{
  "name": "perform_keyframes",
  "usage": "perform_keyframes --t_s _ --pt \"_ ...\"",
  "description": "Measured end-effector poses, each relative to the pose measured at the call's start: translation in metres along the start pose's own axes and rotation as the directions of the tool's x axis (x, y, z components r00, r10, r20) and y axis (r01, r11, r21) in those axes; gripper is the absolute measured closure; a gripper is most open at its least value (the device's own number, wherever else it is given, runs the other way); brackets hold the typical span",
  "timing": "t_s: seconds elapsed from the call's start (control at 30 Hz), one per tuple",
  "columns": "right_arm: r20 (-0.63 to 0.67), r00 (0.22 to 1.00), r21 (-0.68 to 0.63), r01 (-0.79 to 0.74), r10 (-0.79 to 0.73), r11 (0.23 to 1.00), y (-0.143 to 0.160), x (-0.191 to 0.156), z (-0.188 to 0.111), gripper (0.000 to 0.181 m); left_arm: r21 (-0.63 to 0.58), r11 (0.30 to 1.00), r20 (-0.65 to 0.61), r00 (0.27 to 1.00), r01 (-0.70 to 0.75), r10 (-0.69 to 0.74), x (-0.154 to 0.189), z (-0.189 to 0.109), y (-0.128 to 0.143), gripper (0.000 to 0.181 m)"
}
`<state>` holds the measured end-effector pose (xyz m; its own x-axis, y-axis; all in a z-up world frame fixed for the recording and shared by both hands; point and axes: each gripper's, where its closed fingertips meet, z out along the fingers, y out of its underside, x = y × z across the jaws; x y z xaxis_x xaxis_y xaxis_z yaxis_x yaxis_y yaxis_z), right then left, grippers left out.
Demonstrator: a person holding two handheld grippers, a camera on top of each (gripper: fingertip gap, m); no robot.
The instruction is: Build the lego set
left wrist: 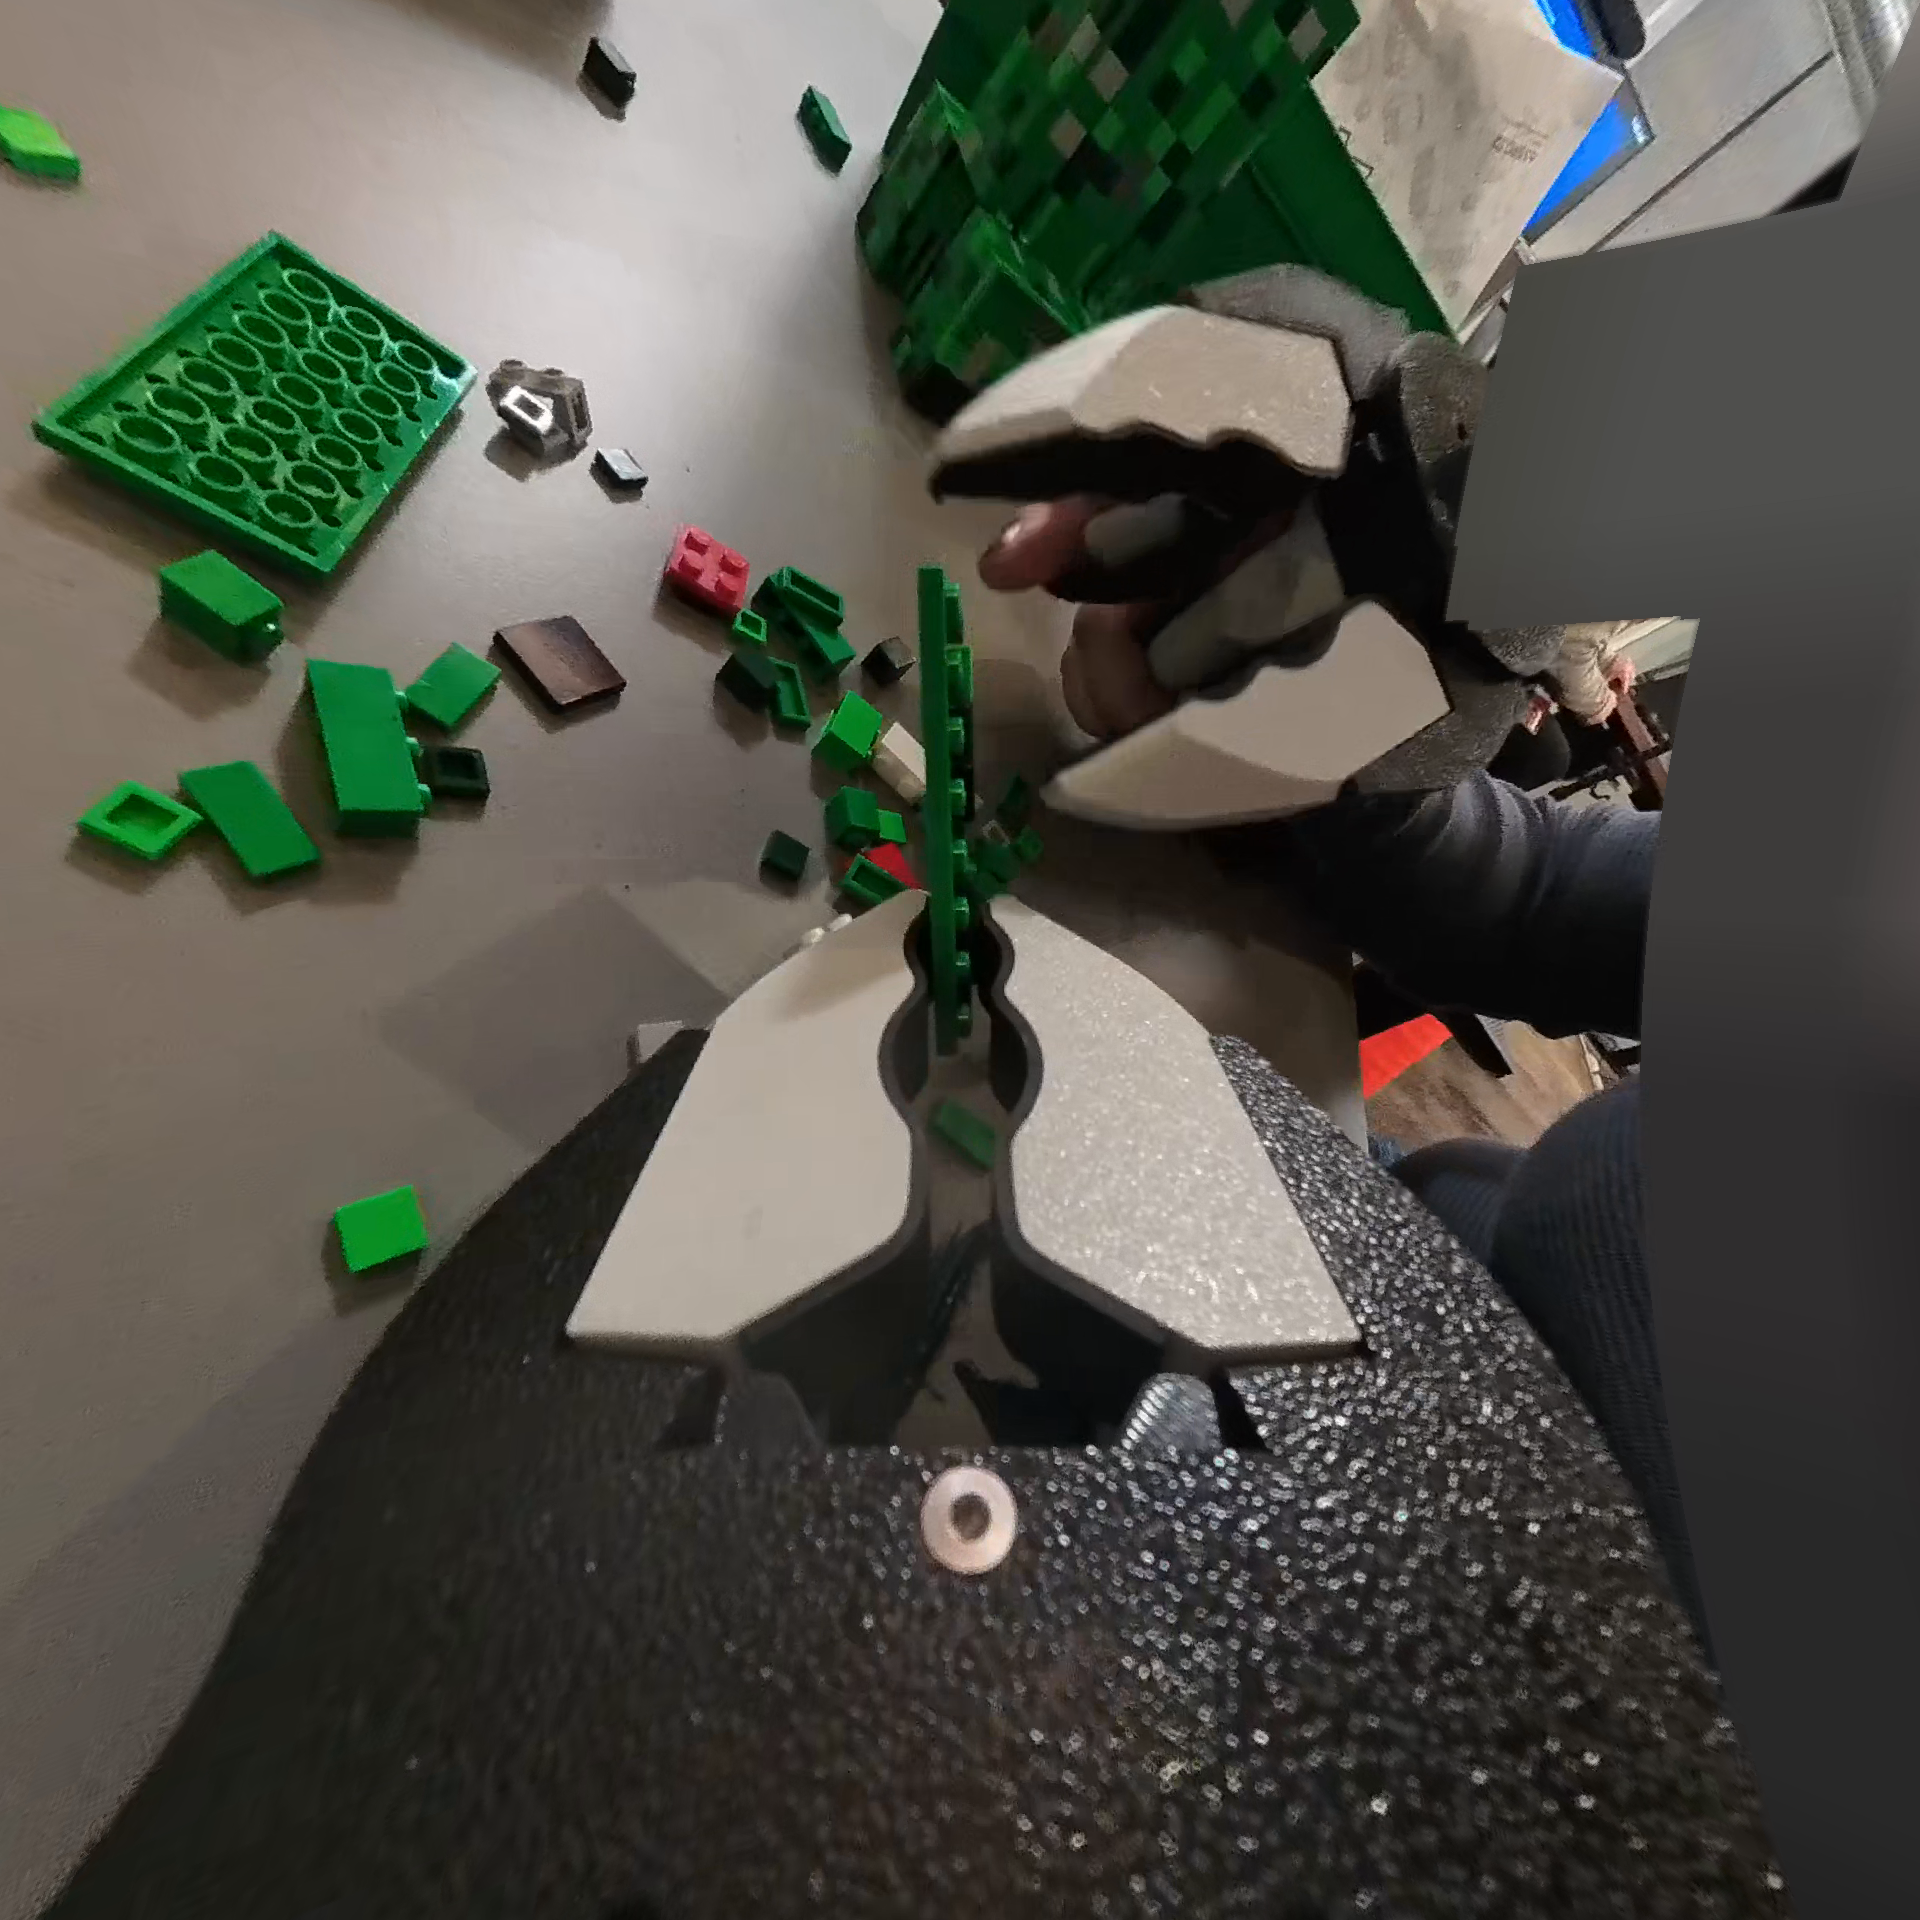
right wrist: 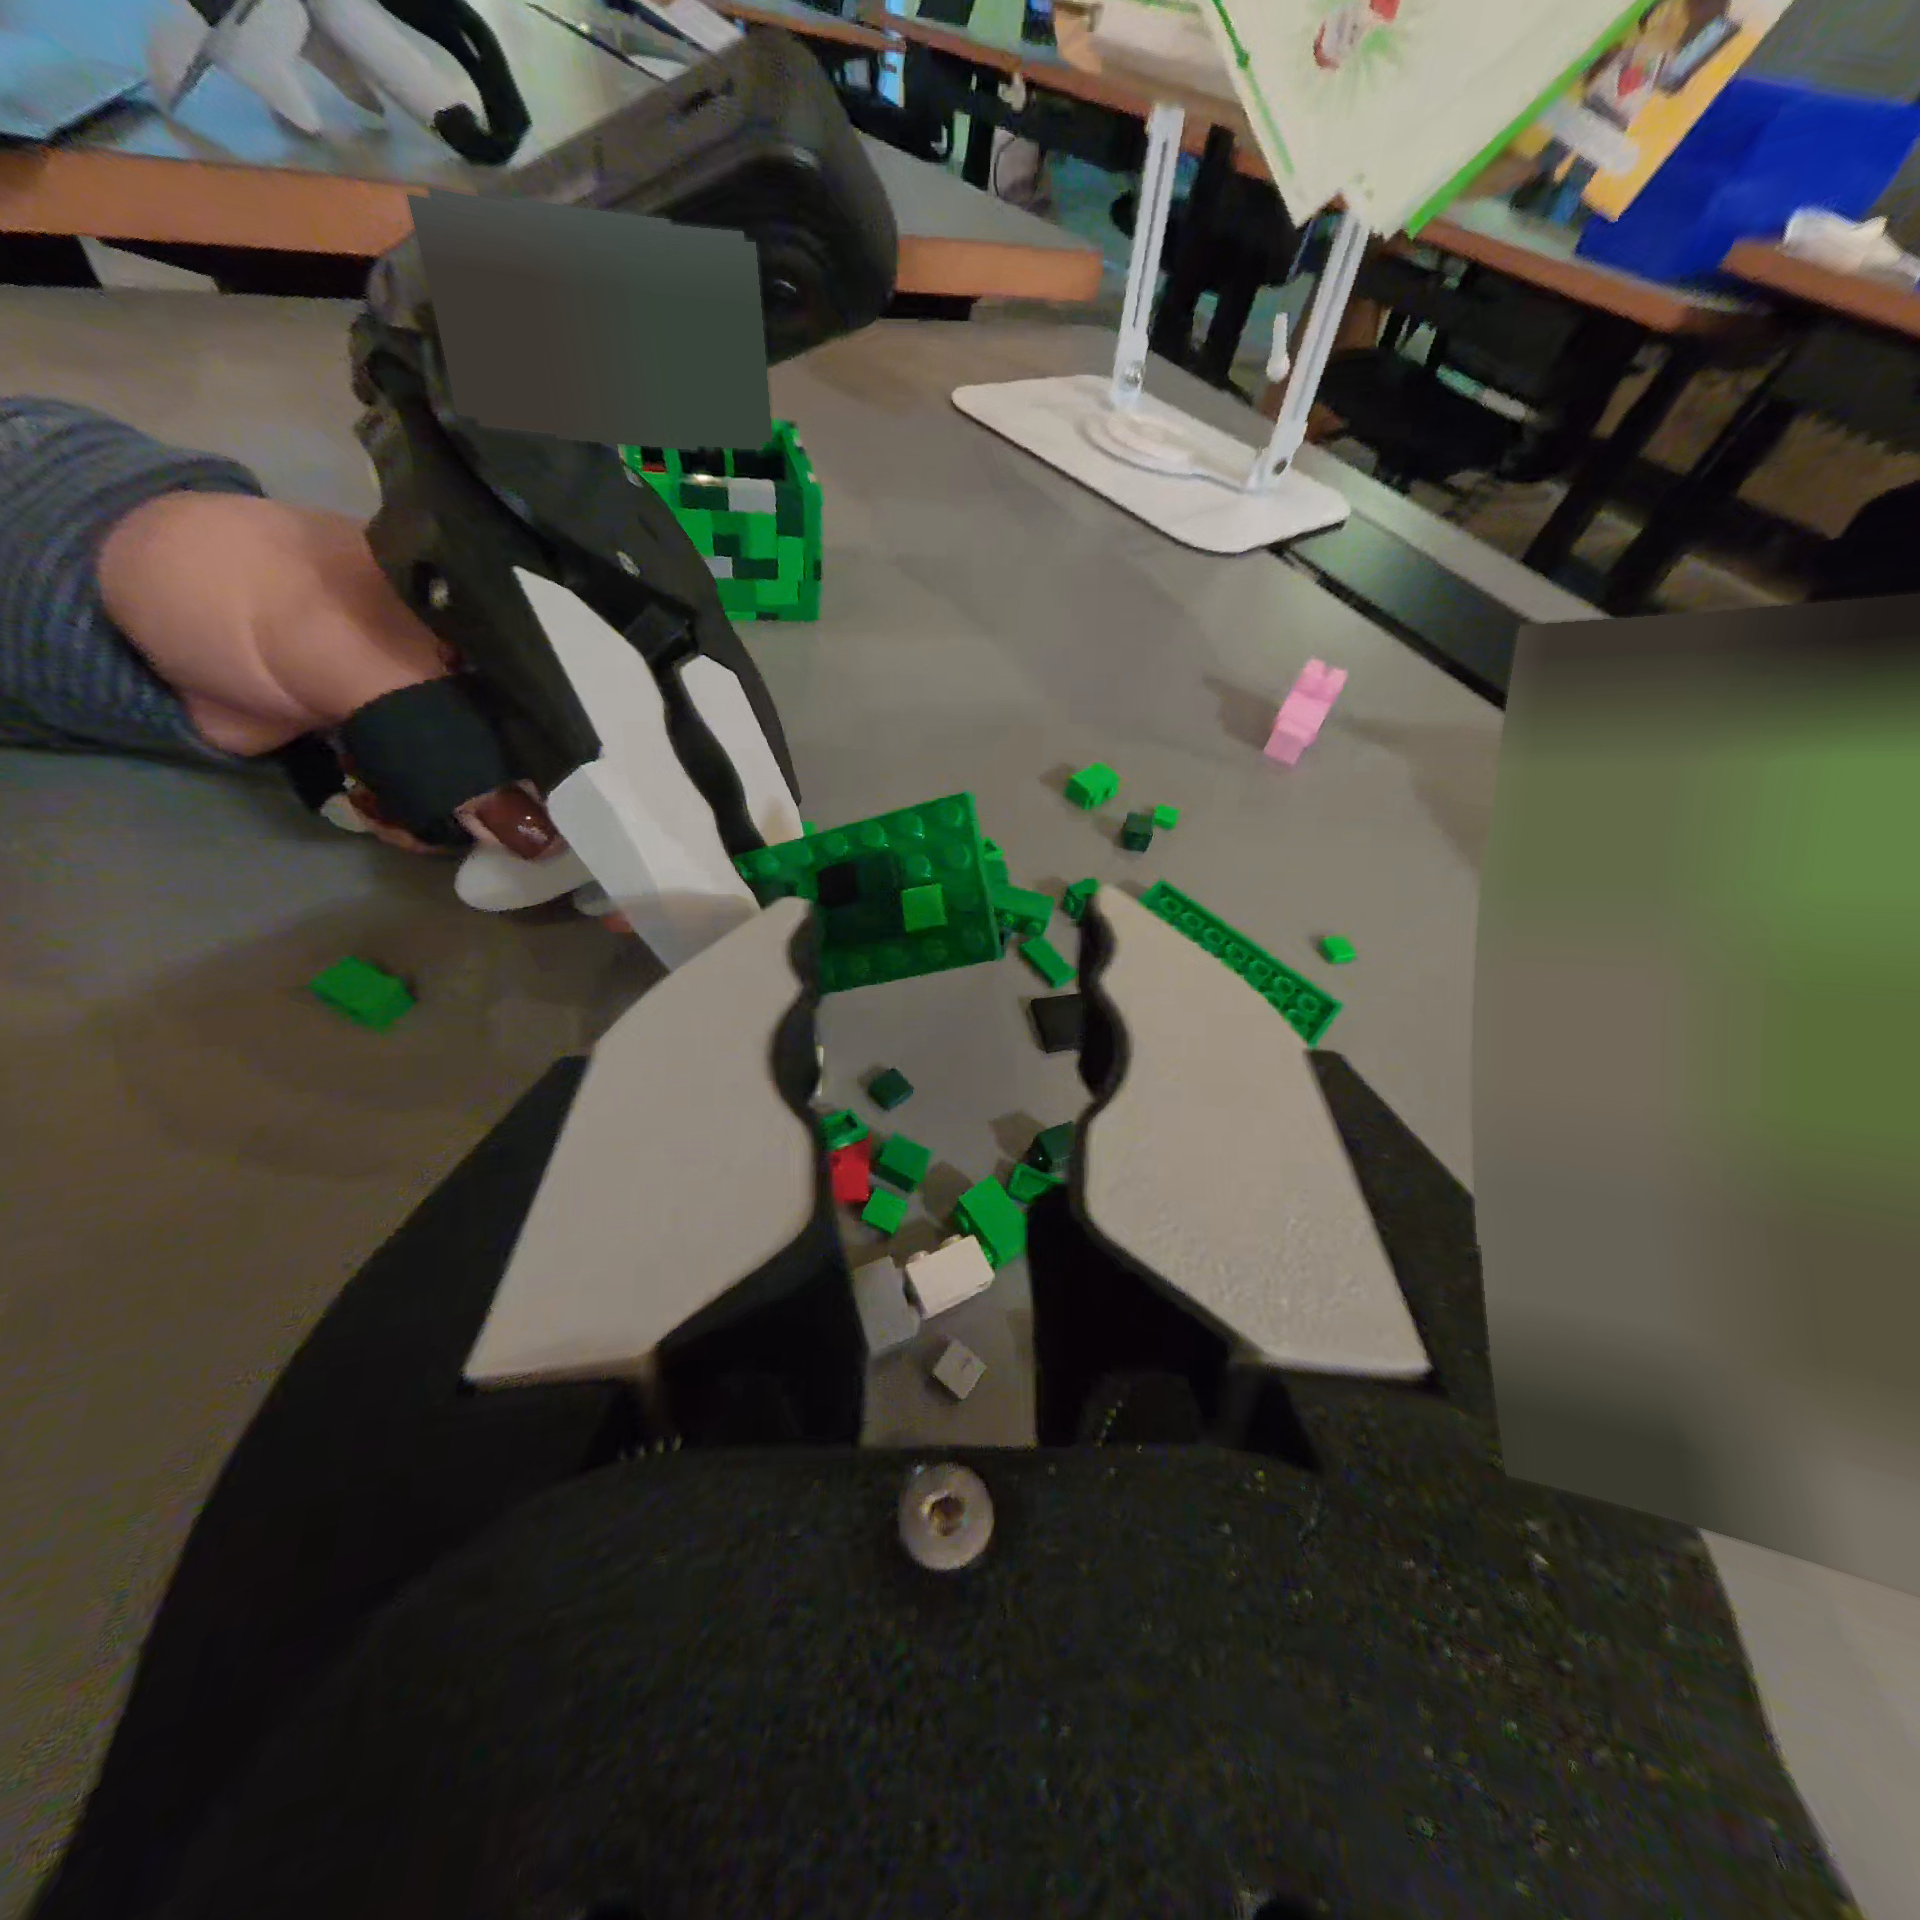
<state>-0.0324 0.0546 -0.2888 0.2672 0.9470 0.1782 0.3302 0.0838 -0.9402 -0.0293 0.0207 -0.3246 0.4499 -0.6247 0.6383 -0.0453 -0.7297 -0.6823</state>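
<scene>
My left gripper (left wrist: pixel 956 920) is shut on a green studded plate (left wrist: pixel 943 790), held on edge above the grey table. Small green and dark tiles sit on the plate's face, as the right wrist view shows (right wrist: pixel 894 894). My right gripper (right wrist: pixel 940 925) is open and empty, just in front of that plate. In the left wrist view it hangs open to the right of the plate (left wrist: pixel 997 644). The left gripper shows at the left in the right wrist view (right wrist: pixel 717 873). A built green cube (right wrist: pixel 743 530) stands farther back.
Loose green, dark, red and white bricks (right wrist: pixel 935 1184) lie scattered on the table. An upturned green plate (left wrist: pixel 260 400) lies at the left. A long green plate (right wrist: pixel 1242 956), a pink figure (right wrist: pixel 1299 712) and a white stand holding a booklet (right wrist: pixel 1153 457) are to the right. My right fingertips sit around 5 cm from my left ones. The built green cube (right wrist: pixel 743 530) is about equally far from each gripper, around 20 cm.
</scene>
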Motion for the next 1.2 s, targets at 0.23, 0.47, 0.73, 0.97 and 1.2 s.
perform_keyframes --t_s 0.23,0.47,0.73,0.97,1.2 --pt "-0.002 0.997 -0.021 0.072 -0.072 0.997 0.002 -0.007 0.003 0.151 -0.019 1.0 0.002 1.0 0.001 -0.001 0.001 0.002 0.003 0.176" --pt "-0.055 0.983 -0.045 0.171 -0.173 0.984 0.002 -0.011 0.007 0.15 -0.027 1.0 -0.003 1.0 -0.006 0.006 0.003 0.004 0.005 0.176" --pt "-0.042 0.982 -0.054 0.182 -0.184 0.982 0.002 -0.013 0.006 0.149 -0.032 0.999 -0.001 1.0 -0.021 0.021 0.004 0.005 0.006 0.175" --pt "-0.042 0.99 -0.047 0.133 -0.135 0.99 0.002 -0.012 0.007 0.149 -0.033 0.998 0.017 0.998 -0.052 0.053 0.005 0.006 0.006 0.174" --pt "0.025 1.0 -0.069 0.003 -0.001 0.998 0.01 -0.012 0.007 0.149 -0.152 0.908 0.223 0.882 -0.389 0.415 -0.004 0.008 0.009 0.171"
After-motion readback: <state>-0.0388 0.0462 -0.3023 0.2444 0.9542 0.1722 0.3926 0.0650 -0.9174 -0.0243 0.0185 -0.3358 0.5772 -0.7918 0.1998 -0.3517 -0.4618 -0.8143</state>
